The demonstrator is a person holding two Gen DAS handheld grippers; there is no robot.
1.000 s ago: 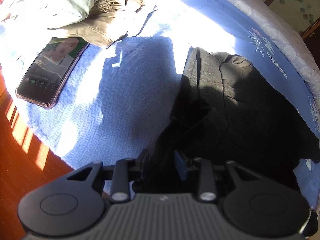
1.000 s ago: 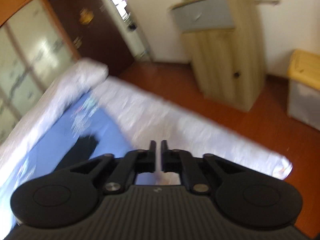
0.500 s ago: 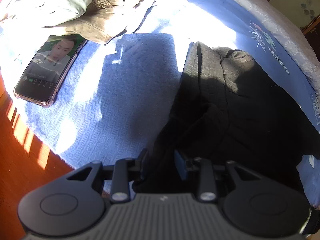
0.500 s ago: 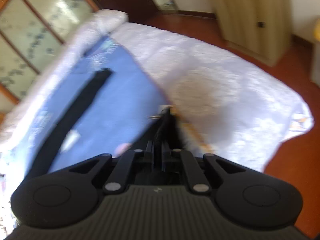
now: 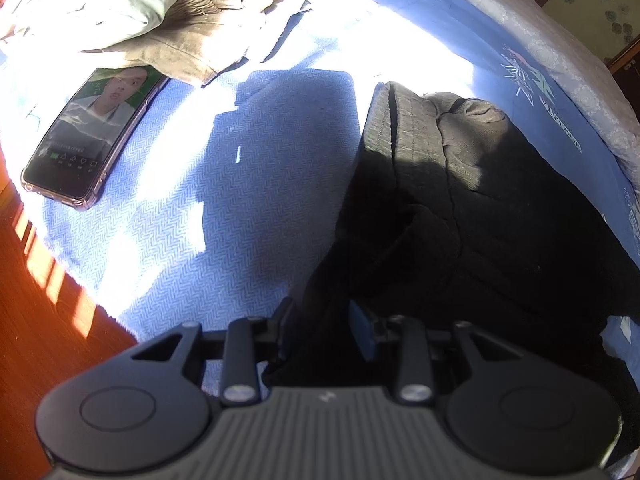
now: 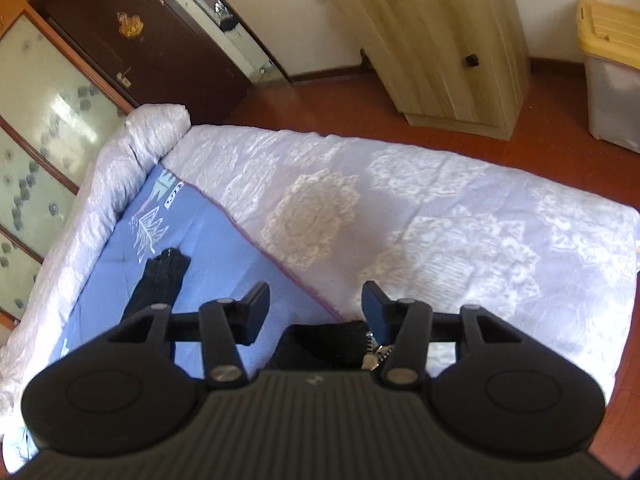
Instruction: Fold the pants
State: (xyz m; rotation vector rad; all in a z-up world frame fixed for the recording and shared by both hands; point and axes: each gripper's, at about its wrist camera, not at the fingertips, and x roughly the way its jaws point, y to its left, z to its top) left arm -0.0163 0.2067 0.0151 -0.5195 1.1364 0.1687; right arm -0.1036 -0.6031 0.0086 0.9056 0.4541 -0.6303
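My black pants [image 5: 472, 208] lie bunched on the blue blanket [image 5: 240, 200] near the bed's floor-side edge, waistband toward the middle. My left gripper [image 5: 320, 320] is clamped on a fold of the dark cloth at that near edge. My right gripper [image 6: 314, 300] has just been opening; its jaws stand apart, pads off the cloth, a bit of black fabric with a zipper lying below them. One leg [image 6: 160, 280] stretches across the blanket. A phone [image 5: 92, 136] lies at the blanket's edge, beside a brown garment [image 5: 208, 28].
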